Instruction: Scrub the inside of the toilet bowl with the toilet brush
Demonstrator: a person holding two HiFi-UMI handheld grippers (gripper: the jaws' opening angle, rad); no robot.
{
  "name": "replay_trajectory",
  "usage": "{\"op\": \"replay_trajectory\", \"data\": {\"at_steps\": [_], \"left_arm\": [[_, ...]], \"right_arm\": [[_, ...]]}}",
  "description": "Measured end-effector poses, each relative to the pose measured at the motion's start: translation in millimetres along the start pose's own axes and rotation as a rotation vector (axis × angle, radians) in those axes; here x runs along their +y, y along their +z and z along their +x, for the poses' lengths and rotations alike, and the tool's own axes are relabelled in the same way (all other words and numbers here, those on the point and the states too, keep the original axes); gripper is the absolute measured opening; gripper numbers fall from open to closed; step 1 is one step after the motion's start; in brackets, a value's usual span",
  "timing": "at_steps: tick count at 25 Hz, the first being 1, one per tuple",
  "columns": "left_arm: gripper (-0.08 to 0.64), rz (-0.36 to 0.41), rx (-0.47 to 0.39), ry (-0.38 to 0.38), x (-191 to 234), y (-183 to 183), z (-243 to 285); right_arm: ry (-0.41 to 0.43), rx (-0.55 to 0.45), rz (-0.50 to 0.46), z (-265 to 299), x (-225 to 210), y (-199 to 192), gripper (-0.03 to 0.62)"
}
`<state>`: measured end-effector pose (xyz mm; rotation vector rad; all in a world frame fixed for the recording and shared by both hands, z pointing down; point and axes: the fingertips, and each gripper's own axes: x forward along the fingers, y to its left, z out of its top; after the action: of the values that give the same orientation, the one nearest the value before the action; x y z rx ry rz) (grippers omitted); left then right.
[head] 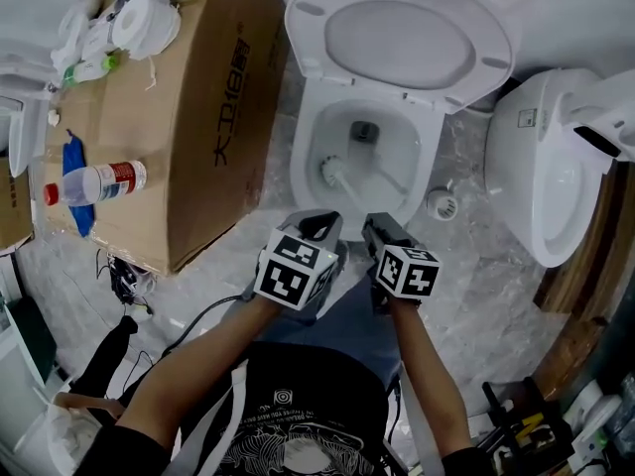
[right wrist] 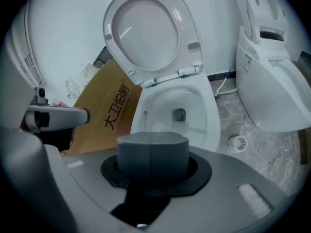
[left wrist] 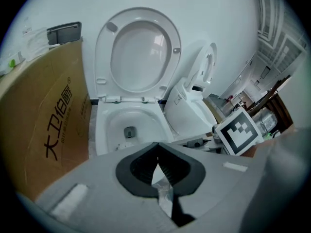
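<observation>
Left gripper (head: 322,228) jaws clamp toilet brush (head: 332,172); right gripper (head: 382,228) jaws together; marbled floor (head: 466,266).

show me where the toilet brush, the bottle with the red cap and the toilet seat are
toilet brush (head: 333,173): head view, on its bristle head.
bottle (head: 99,181): head view, middle of its clear body.
toilet seat (head: 306,38): head view, left side of the raised ring.
</observation>
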<state>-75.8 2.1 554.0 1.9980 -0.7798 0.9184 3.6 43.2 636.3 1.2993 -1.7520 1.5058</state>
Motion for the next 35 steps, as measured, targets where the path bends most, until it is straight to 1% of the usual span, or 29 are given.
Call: {"op": "replay_trajectory", "data": {"at_steps": [4,7,10,15,19,29,35], "left_arm": [[-0.003,-0.01,0.0,0.013,7,-4,-4],[-0.003,-0.011,-0.002,0.015,10,-4,-6],[-0.003,-0.007,-0.001,0.008,9,-3,-5],[-0.003,0.005,0.006,0.0,7,-3,2],[-0.003,0.014,0.02,-0.009,6,-8,5],[-0.003,0.018,0.04,0.016,22,-12,1],[-0.003,0.02,0.035,0.016,26,-7,-3]], "right_arm": [[0.012,-0.03,-0.003,8,6,20,0.15],[0.013,-0.045,-0.003,10,10,27,0.15],[-0.002,-0.045,0.005,7,6,23,0.15],[-0.045,-0.03,0.045,9,-12,10,0.15],[-0.055,-0.03,0.061,20,-17,12,0.15],[-0.055,-0.099,0.09,43,-21,52,0.15],[-0.092,-0.129,0.113,41,-35,74,0.15]]}}
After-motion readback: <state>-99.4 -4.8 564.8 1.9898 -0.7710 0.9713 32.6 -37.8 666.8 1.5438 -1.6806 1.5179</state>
